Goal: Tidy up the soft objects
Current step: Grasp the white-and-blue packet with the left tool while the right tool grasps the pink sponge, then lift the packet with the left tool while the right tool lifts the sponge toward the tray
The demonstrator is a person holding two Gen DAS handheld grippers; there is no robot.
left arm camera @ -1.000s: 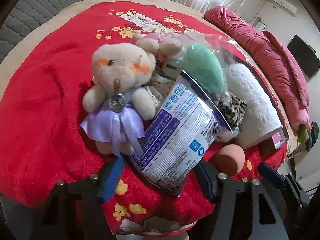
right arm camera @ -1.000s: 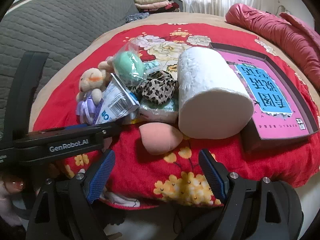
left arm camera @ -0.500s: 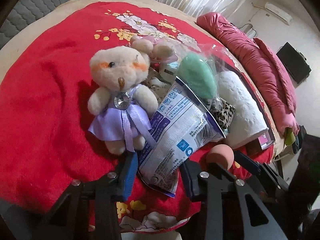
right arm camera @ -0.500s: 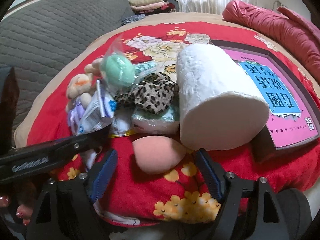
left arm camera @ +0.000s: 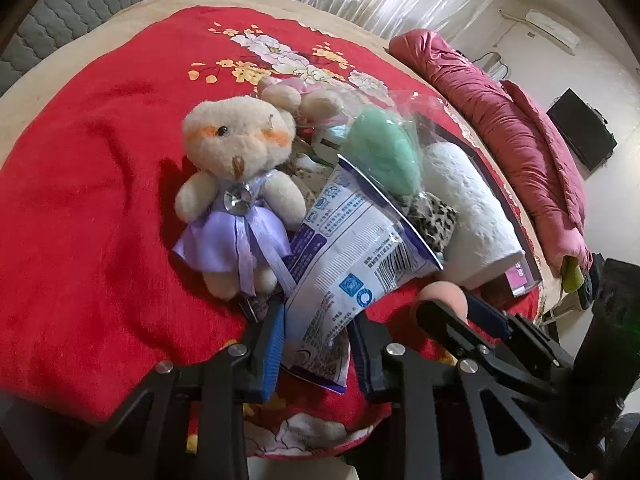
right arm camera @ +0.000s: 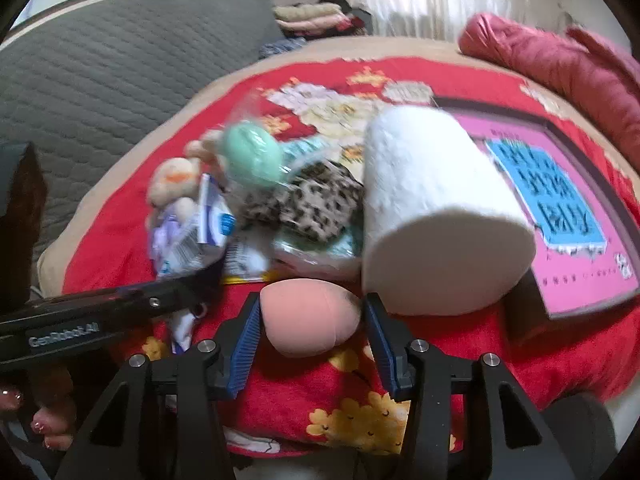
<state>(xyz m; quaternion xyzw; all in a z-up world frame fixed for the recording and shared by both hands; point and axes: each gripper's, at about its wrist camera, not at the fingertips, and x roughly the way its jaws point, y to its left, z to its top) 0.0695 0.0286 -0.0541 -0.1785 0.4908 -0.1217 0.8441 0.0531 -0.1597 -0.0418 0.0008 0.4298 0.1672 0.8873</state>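
Note:
A pile of soft things lies on a red flowered blanket [left arm camera: 80, 208]. My left gripper [left arm camera: 316, 332] is shut on the near end of a white and blue plastic packet [left arm camera: 344, 264]. Beside the packet lies a cream teddy bear in a purple dress [left arm camera: 236, 184]. My right gripper [right arm camera: 308, 320] has its blue pads on both sides of a peach egg-shaped sponge [right arm camera: 308, 320], also seen in the left wrist view [left arm camera: 444, 296]. Behind lie a green sponge in a clear bag [right arm camera: 252, 156], a leopard-print cloth [right arm camera: 308, 204] and a white paper roll [right arm camera: 432, 212].
A pink and blue book in a dark frame [right arm camera: 556, 200] lies right of the roll. A rolled crimson quilt [left arm camera: 520, 136] lies along the far right. A grey quilted cover [right arm camera: 100, 76] is at the left. Folded clothes [right arm camera: 316, 16] are at the back.
My left gripper moved forward and closed on the packet. My right gripper moved forward and its jaws narrowed around the peach sponge.

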